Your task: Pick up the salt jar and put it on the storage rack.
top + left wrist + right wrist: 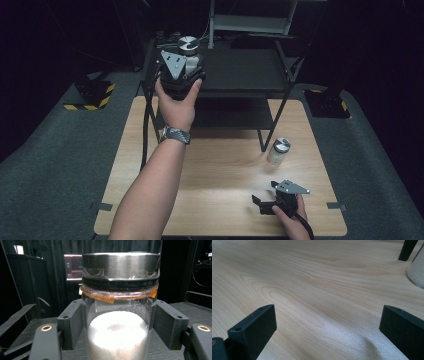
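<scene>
Three cameras: one fixed overhead, one riding on each gripper.

The high view looked forward and down from above the person's side onto the wooden table (pixel 220 200) and the black shelf rack (pixel 235 70) behind it. The left gripper view sat very close behind a glass jar (pixel 120 315) with a metal lid, facing level across the rack's top; the high view shared that jar (pixel 188 46). The right gripper view skimmed low over the table (pixel 312 290), catching a second jar (pixel 417 272), also seen from above (pixel 278 151).
</scene>
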### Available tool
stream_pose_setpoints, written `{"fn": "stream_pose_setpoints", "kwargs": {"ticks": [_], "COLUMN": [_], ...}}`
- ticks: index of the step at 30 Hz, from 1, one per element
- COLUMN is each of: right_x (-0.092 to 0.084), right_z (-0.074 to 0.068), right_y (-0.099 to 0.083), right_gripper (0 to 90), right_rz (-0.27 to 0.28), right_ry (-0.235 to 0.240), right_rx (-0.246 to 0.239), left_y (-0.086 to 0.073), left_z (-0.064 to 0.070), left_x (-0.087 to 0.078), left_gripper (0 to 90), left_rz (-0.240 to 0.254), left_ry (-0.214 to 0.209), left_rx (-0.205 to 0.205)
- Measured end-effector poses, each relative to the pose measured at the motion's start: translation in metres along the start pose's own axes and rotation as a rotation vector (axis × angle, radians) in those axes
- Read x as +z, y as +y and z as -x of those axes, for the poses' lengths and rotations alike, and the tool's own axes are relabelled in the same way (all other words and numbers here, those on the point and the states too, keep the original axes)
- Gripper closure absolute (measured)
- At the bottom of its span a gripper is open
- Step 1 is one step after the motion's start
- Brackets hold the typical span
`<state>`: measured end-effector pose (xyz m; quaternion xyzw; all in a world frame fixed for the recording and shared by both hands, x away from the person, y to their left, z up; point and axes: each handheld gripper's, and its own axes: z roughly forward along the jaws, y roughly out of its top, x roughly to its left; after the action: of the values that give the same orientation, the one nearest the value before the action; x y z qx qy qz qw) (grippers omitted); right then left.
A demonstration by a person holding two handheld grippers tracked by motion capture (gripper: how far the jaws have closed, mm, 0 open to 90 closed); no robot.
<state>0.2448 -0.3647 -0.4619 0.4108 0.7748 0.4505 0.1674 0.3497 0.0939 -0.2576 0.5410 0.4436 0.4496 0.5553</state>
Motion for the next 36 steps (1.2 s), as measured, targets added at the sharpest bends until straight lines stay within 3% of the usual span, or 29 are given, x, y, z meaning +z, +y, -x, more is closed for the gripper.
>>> {"fn": "stream_pose_setpoints", "kwargs": {"ticks": [17, 25, 30, 36], "right_x": [0.0, 0.0, 0.0, 0.0], "right_z": [0.0, 0.001, 0.0, 0.0], "right_y": [0.0, 0.0, 0.0, 0.0], "right_gripper": [0.8, 0.8, 0.8, 0.8], "right_rz": [0.001, 0.001, 0.0, 0.0], "right_ry": [-0.001, 0.001, 0.001, -0.001], "right_rx": [0.002, 0.005, 0.002, 0.005], "left_y": [-0.002, -0.001, 0.0, -0.001], "left_z": [-0.008, -0.01, -0.008, -0.012], "left_x": [0.004, 0.004, 0.001, -0.005], "left_gripper": [30.0, 21.0, 3.6, 0.5], "left_rz": [0.0, -0.003, 0.007, 0.026], "left_ry": [-0.022, -0.016, -0.003, -0.026], "left_rx": [-0.021, -0.034, -0.021, -0.009]}}
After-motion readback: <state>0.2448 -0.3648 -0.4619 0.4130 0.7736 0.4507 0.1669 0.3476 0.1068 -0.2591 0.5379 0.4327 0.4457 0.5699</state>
